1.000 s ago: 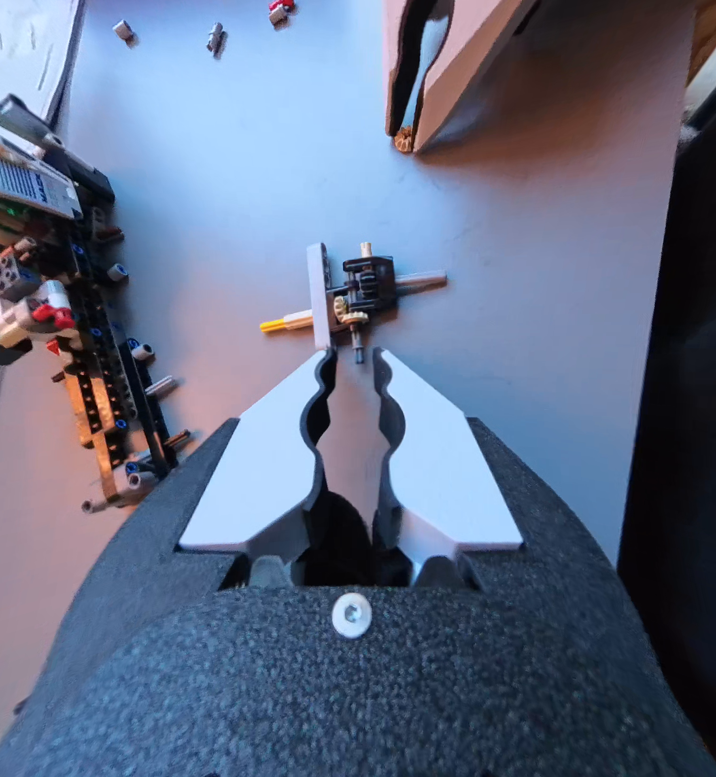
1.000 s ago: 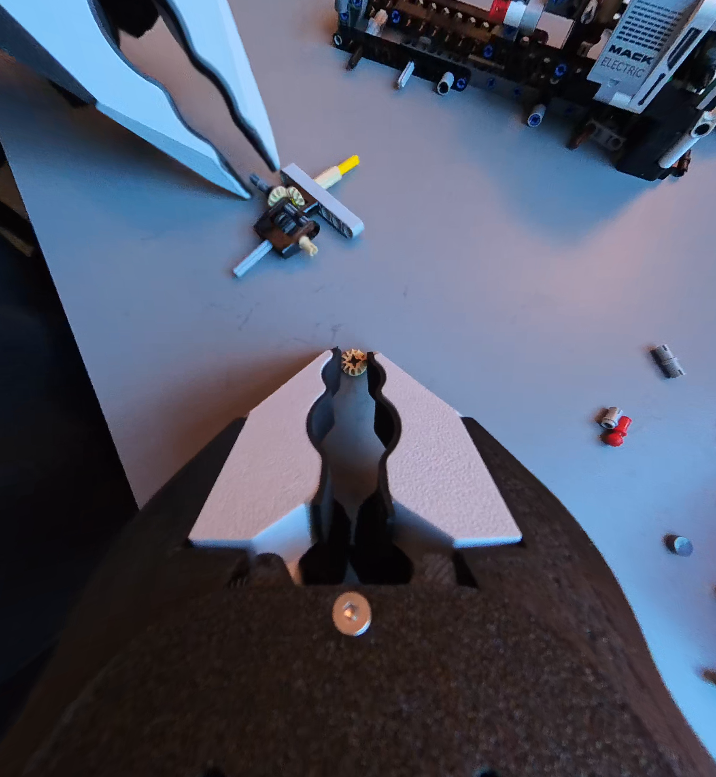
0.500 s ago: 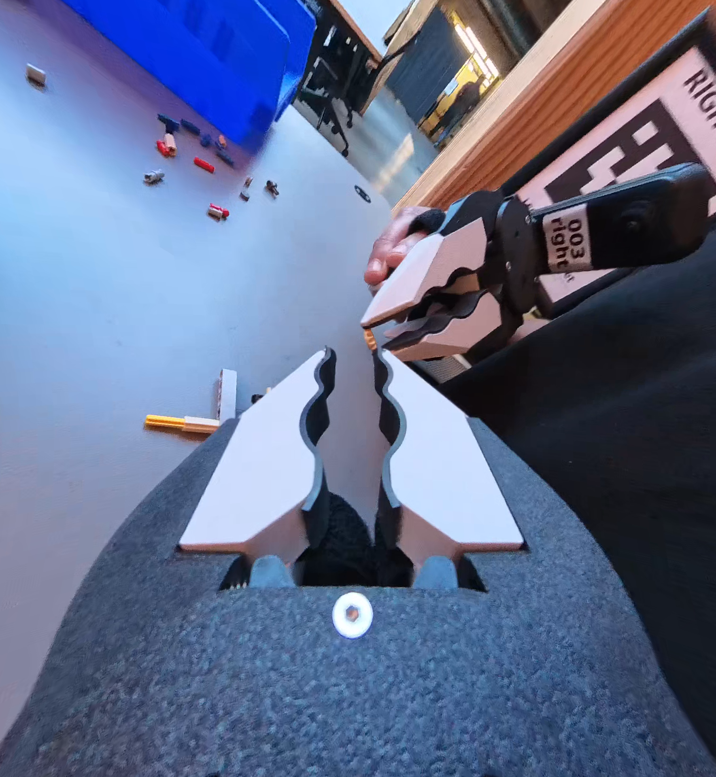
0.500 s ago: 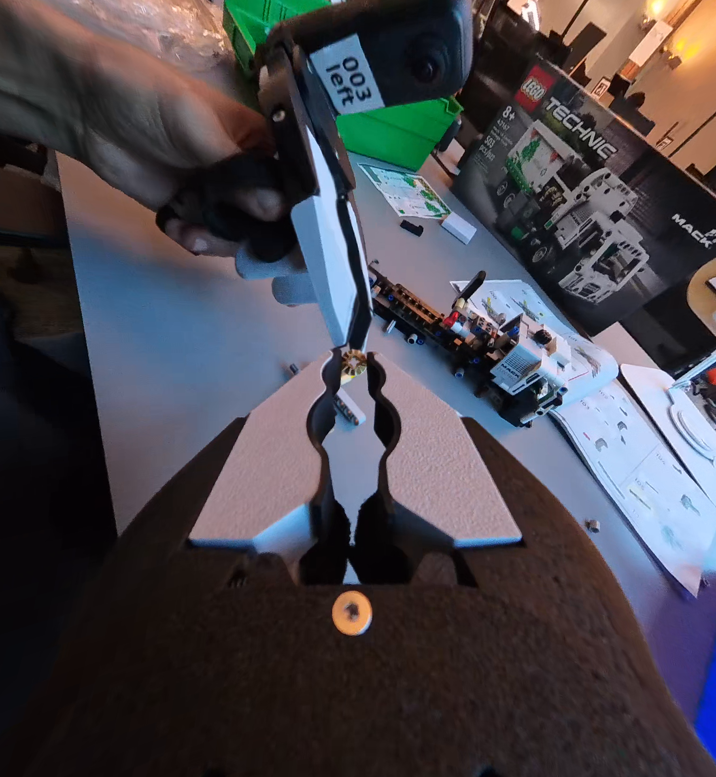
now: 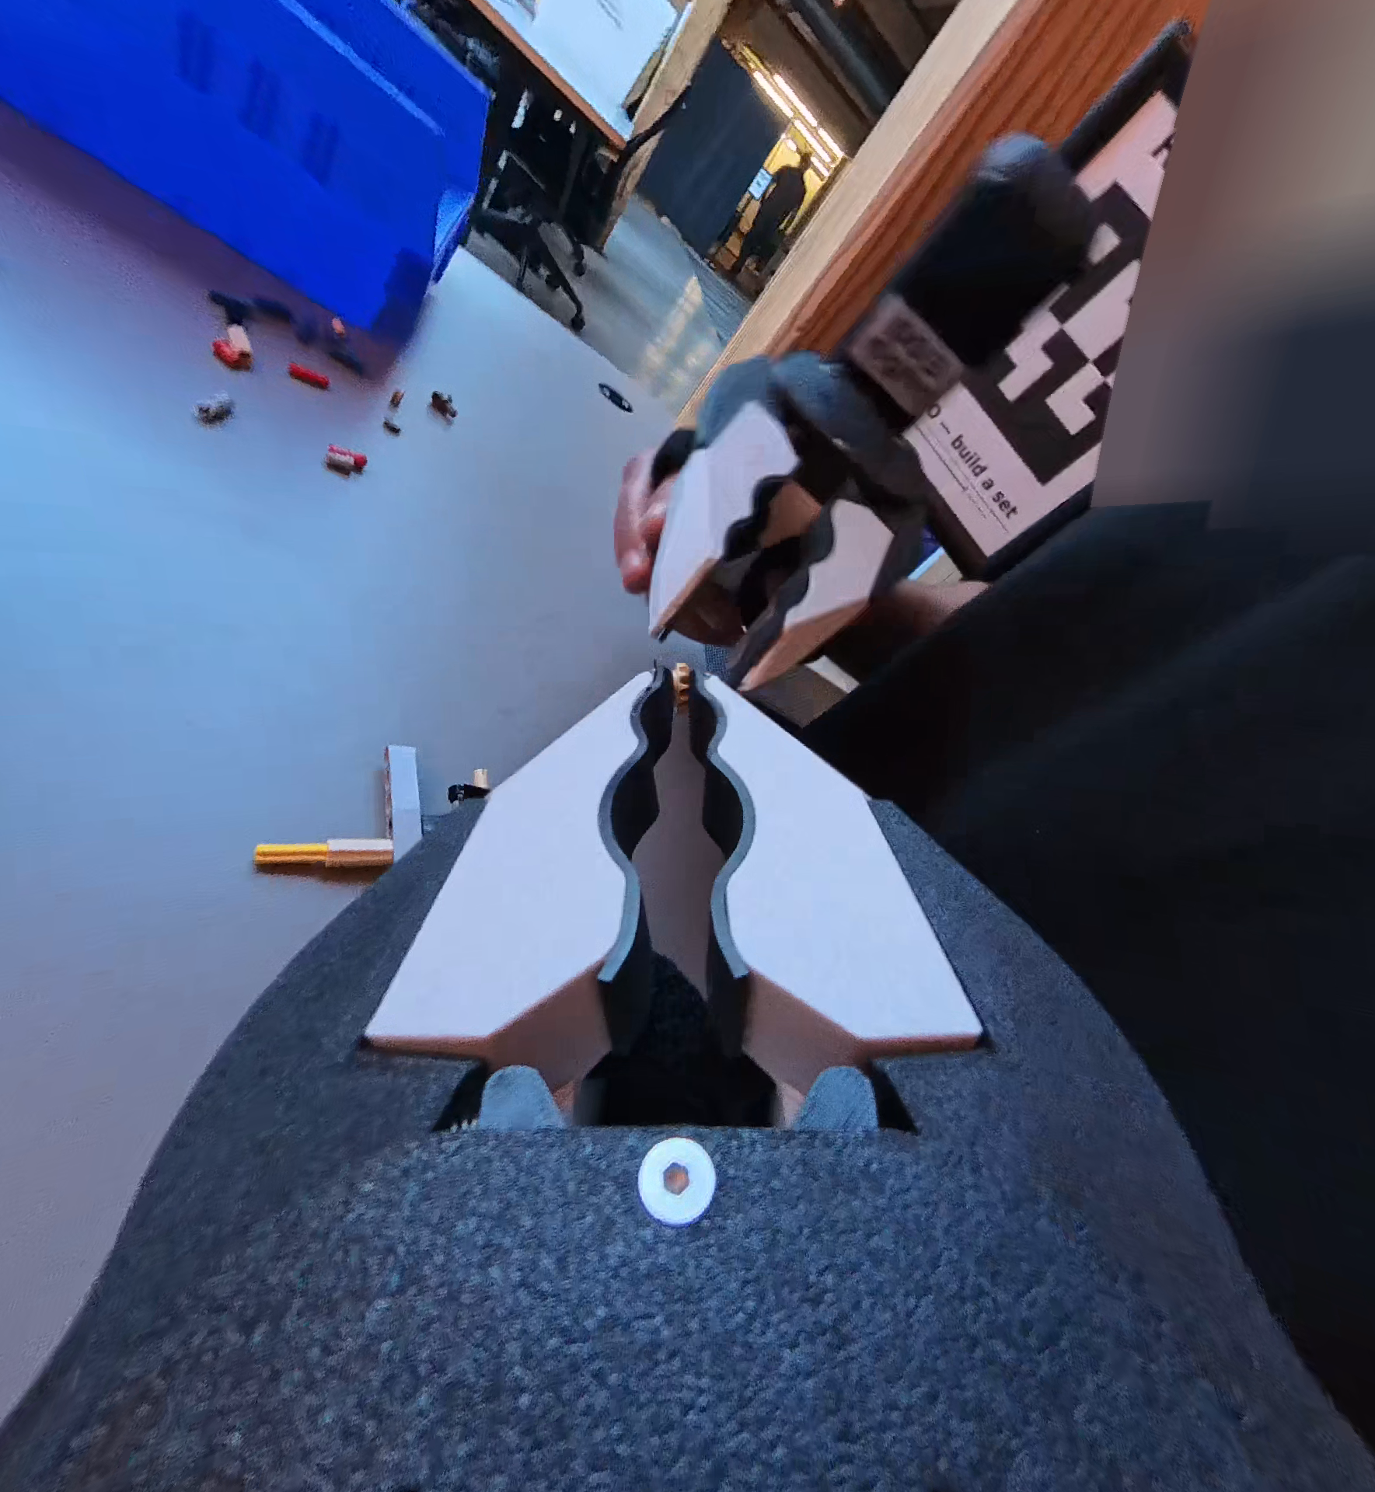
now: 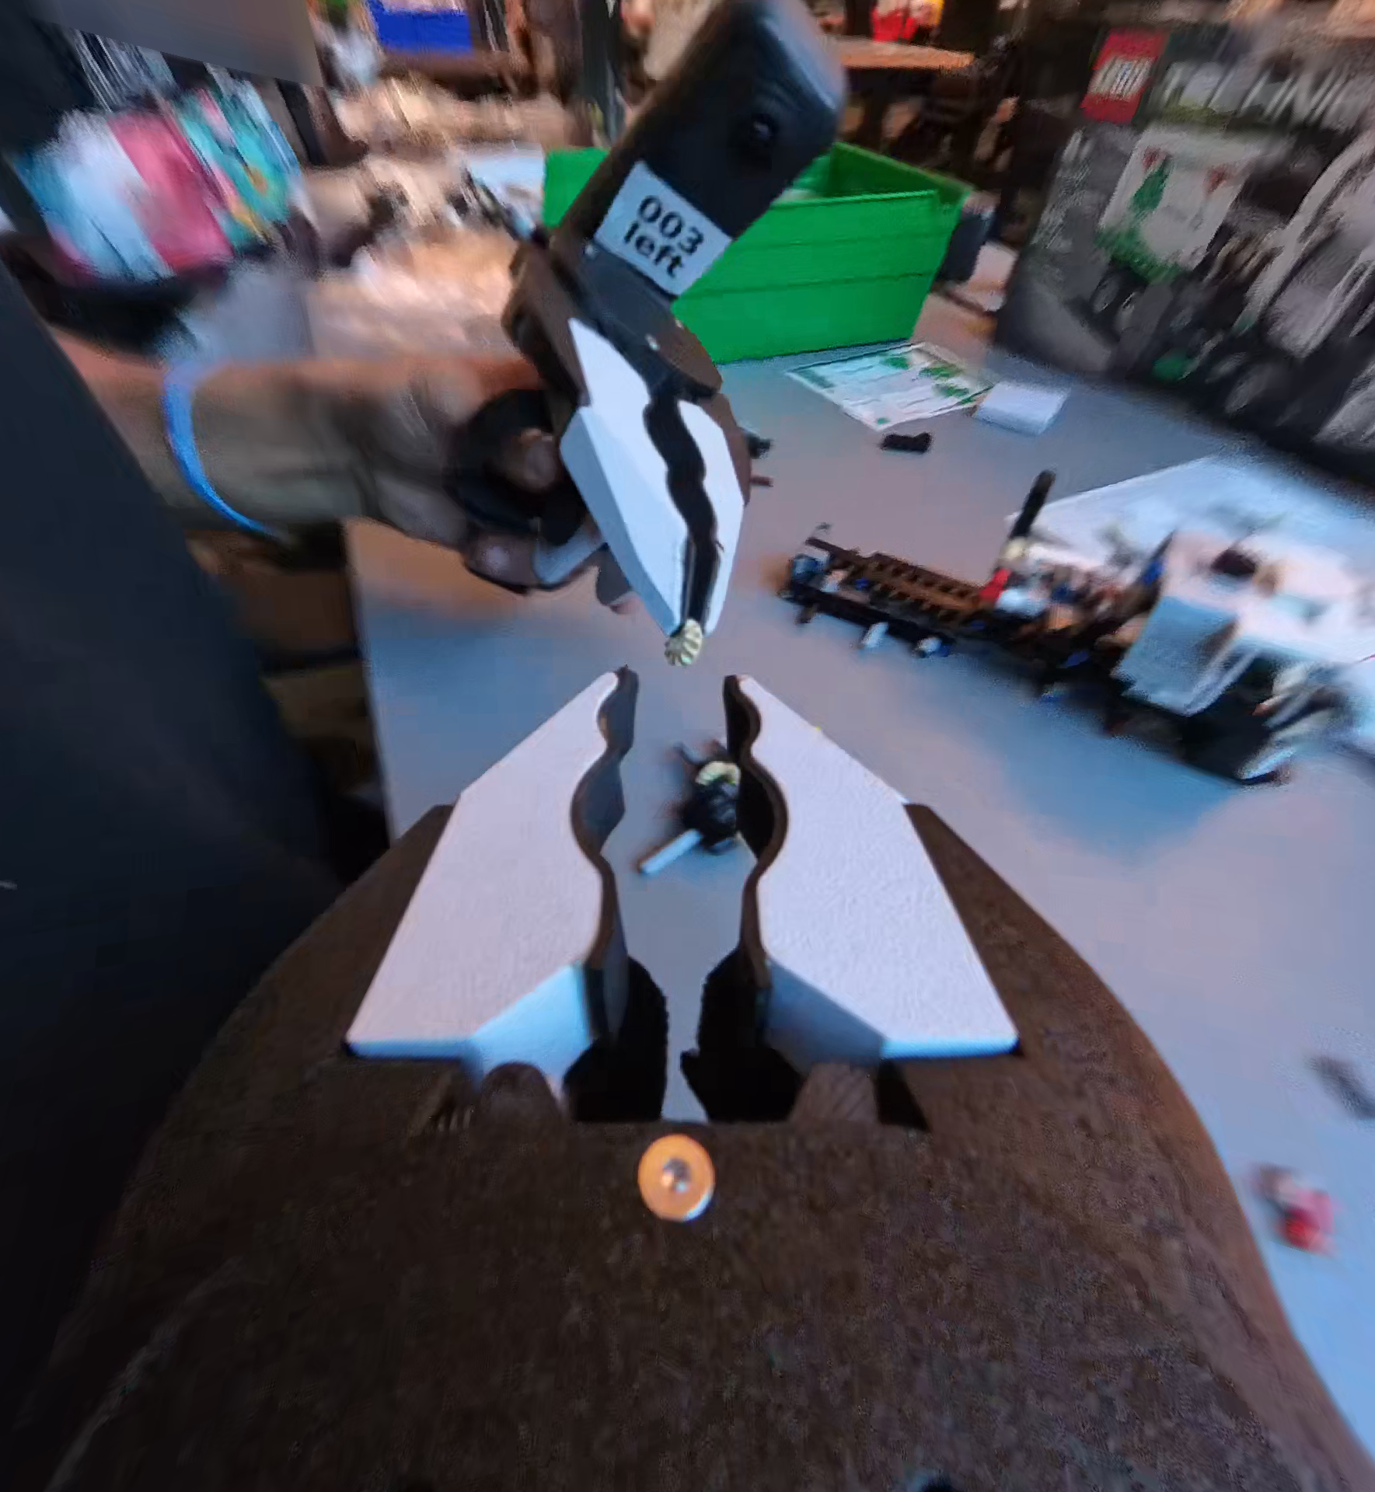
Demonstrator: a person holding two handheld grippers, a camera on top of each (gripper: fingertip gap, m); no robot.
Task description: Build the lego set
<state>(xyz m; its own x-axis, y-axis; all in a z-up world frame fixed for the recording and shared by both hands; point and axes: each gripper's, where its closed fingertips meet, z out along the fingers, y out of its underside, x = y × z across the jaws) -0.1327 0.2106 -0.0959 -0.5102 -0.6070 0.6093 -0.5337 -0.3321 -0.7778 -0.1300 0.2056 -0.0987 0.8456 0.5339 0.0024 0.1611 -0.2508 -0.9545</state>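
A: The left gripper (image 5: 680, 682) is clamped on a small tan gear (image 5: 681, 676), pinched only at the very fingertips. In the right wrist view the gear (image 6: 682, 646) hangs below those tips, more than half of it exposed.

B: And the right gripper (image 6: 676, 686)?

A: Its jaws stand apart and hold nothing. It sits just under the gear, near it but not touching. Both tools are held in the air above the table (image 6: 991, 848).

B: Where is the rest of the work?

A: The small sub-assembly (image 6: 708, 799), black with a grey axle, lies on the table below, seen between the right fingers. In the left view only its yellow axle (image 5: 320, 854) and grey beam (image 5: 403, 787) show past the gripper body. The truck chassis (image 6: 1031, 613) stands well apart, farther back. Loose parts (image 5: 296, 375) lie near the blue bin (image 5: 264, 137).

B: Risks?

A: The hold is shallow. A slight easing of the left jaws, or a knock from the right fingertips, would likely drop the gear, and it could roll off the near edge. The gear must also meet its axle squarely; a tilt in so thin a grip would probably jam or twist it. The right view is blurred, so the exact seating of the gear cannot be told.
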